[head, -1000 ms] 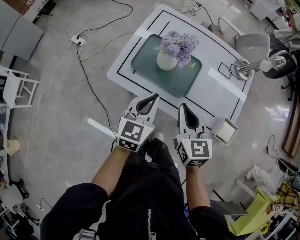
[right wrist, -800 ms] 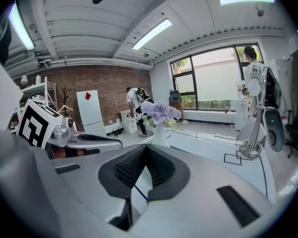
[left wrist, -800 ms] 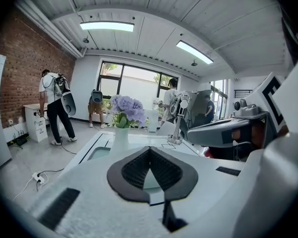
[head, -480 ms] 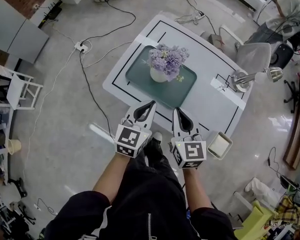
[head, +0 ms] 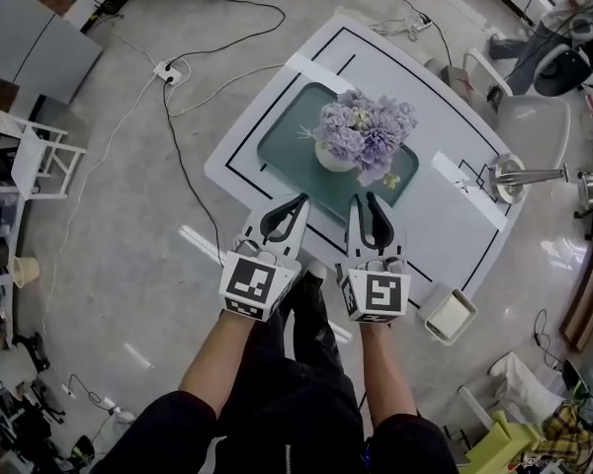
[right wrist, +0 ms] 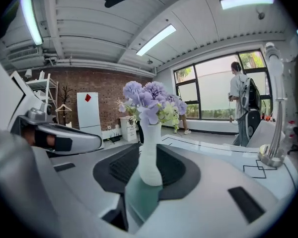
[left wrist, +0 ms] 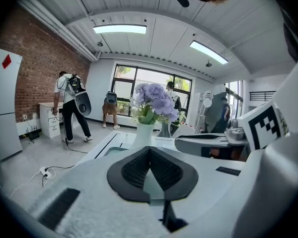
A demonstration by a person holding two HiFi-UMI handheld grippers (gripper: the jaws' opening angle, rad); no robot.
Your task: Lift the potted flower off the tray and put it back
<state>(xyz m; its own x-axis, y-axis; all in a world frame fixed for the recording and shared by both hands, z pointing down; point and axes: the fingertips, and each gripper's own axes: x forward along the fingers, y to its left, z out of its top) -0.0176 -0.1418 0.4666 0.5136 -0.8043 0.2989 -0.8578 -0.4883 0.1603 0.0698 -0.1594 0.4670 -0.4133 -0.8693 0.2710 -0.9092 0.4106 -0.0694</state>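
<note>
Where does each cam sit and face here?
Head view: on the person's head, facing steeply down at the table, tray and potted flower; shows both forearms, legs, left tool and right tool.
Left gripper view: on the left tool, looking along its closed jaws at the potted flower; right tool at right.
Right gripper view: on the right tool, facing the potted flower; its jaws have just been opening, nothing between them; left tool at left.
Shared: all three show the potted flower.

A lab (brick wall, floor cables, tape-marked table).
</note>
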